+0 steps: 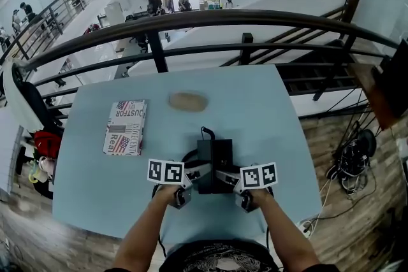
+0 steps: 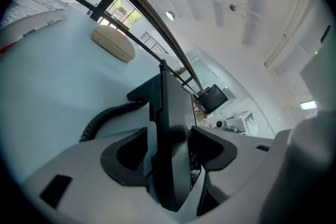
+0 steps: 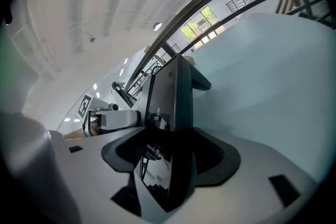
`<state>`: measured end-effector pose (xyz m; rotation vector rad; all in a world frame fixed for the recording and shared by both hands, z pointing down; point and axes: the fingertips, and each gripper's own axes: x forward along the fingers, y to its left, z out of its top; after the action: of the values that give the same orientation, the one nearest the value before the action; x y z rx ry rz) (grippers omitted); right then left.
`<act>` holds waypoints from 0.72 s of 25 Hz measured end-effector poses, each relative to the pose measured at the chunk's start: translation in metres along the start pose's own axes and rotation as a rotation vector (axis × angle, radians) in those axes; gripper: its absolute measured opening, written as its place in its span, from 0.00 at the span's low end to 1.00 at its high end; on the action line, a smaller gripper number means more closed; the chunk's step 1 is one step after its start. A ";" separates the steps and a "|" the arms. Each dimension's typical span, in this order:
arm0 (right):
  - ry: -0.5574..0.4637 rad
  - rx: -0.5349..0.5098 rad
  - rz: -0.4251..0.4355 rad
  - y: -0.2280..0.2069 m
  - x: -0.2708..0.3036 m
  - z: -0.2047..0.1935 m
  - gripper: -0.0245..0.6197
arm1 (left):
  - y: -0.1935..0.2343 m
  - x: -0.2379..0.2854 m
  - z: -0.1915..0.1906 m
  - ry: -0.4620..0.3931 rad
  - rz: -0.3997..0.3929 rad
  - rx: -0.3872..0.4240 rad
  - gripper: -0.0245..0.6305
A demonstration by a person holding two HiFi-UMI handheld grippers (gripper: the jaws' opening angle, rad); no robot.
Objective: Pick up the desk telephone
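Forearms (image 1: 143,232) converging | left tongs (image 1: 193,176) pinch desk telephone (image 1: 213,159) | right tongs (image 1: 232,179) pinch opposite side

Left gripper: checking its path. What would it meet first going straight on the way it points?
The desk telephone: the left gripper is shut on its edge, so it would likely push into that.

A pale-blue table (image 1: 268,111) holds a booklet (image 1: 125,127) and a tan oval object (image 1: 188,101).
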<state>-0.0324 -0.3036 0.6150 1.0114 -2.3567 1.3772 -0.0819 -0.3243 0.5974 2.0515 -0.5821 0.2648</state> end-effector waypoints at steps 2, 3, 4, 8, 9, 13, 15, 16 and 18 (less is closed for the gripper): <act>0.001 0.000 0.001 0.000 0.000 0.000 0.46 | 0.000 0.003 -0.002 0.015 0.019 0.021 0.44; 0.001 0.000 0.001 0.000 0.000 0.000 0.46 | 0.000 0.004 -0.003 0.022 0.030 0.034 0.44; 0.001 0.000 0.001 0.000 0.000 0.000 0.46 | 0.000 0.006 -0.003 0.028 0.041 0.047 0.44; -0.004 -0.003 0.002 0.000 0.000 0.001 0.46 | -0.002 0.007 -0.004 0.025 0.025 0.041 0.35; -0.005 -0.002 0.001 0.000 0.000 0.001 0.45 | -0.003 0.007 -0.004 0.017 0.018 0.030 0.34; -0.006 0.007 0.003 -0.001 -0.001 0.001 0.44 | -0.003 0.006 -0.004 -0.015 0.026 0.006 0.33; -0.011 0.008 0.002 -0.001 -0.001 0.001 0.44 | -0.003 0.006 -0.004 -0.032 0.037 0.001 0.33; -0.013 0.008 0.002 -0.001 -0.001 0.001 0.44 | -0.002 0.006 -0.004 -0.042 0.043 0.000 0.33; -0.017 0.007 0.002 -0.001 -0.001 0.001 0.44 | -0.003 0.005 -0.004 -0.058 0.055 0.001 0.33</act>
<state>-0.0311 -0.3045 0.6147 1.0270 -2.3672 1.3841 -0.0758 -0.3211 0.6000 2.0521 -0.6746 0.2383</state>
